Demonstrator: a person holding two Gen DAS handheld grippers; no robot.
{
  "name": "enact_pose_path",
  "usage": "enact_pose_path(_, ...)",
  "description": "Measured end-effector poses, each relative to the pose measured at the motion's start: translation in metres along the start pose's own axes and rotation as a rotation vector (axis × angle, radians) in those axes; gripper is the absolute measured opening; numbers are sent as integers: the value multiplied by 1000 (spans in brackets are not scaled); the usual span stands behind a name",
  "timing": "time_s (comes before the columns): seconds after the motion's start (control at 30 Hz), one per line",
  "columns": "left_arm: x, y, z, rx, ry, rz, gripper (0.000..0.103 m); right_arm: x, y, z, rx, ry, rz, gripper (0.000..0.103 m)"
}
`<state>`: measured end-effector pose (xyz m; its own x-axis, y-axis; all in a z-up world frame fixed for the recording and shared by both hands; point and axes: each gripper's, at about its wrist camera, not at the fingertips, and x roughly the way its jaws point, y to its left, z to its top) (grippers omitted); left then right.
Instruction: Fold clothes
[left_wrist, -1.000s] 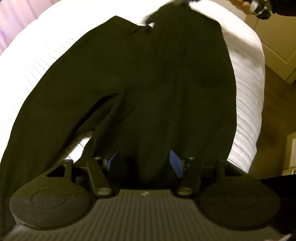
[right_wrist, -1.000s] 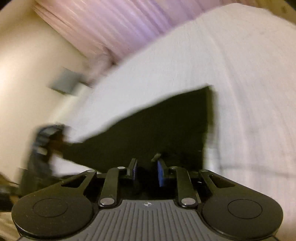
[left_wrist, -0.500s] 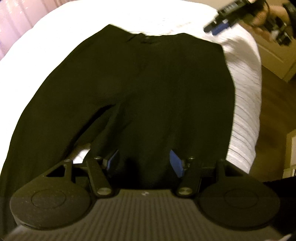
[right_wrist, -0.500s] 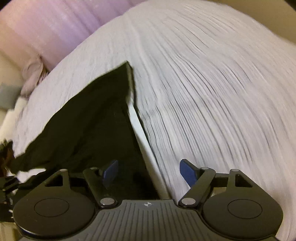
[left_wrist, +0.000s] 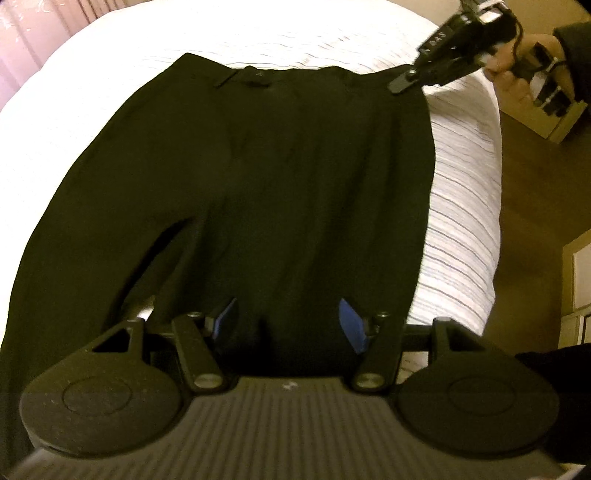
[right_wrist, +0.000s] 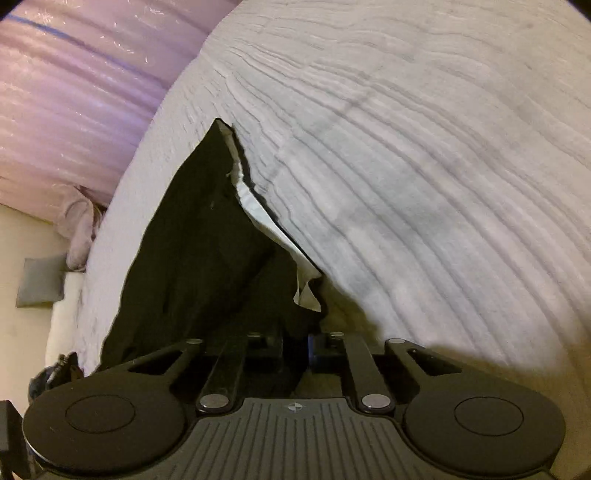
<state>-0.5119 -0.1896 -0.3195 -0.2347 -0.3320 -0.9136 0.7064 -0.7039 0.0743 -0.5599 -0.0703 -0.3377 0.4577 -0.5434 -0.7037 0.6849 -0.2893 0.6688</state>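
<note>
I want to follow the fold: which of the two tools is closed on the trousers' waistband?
The right tool, pinching the black trousers' waistband corner; the left tool stands open.

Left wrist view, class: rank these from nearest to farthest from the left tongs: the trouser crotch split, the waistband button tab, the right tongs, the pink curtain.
1. Crotch split: just ahead of the left tongs, to the left.
2. Waistband button tab: far end of the black trousers.
3. Right tongs: at the waistband's right corner, slightly beyond.
4. Pink curtain: top left, behind the bed.
</note>
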Motion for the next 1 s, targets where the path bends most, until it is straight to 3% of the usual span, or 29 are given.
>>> enact_pose_path(0.13, -19, 2, -19, -85, 19, 35, 56, -2, 12, -3, -40, 14, -77, 14)
enact_pose_path(0.17, -25, 4, -26, -111, 29, 49, 56, -3, 18, -3, -72, 12, -111, 35)
enact_pose_path(0.23, -41, 4, -43, -151, 50, 87, 56, -7, 34, -4, -160, 2, -199, 59)
enact_pose_path(0.27, -50, 5, -53, -174, 62, 110, 57, -10, 44, -4, -209, -1, -235, 62)
enact_pose_path(0.4, -89, 9, -97, -308, 112, 198, 56, -22, 75, -17, -330, 41, -328, 62)
enact_pose_path(0.67, -170, 19, -198, -484, 198, 345, 59, -41, 149, -88, -453, 130, -361, 62)
enact_pose_path(0.77, -194, 28, -235, -539, 220, 393, 63, -44, 175, -117, -478, 155, -410, 62)
enact_pose_path(0.83, -210, 34, -259, -591, 228, 421, 66, -45, 193, -134, -483, 161, -443, 62)
enact_pose_path(0.93, -237, 52, -295, -705, 197, 453, 80, -44, 219, -159, -483, 164, -479, 62)
enact_pose_path(1.0, -254, 64, -317, -787, 163, 468, 89, -42, 240, -174, -494, 149, -489, 71)
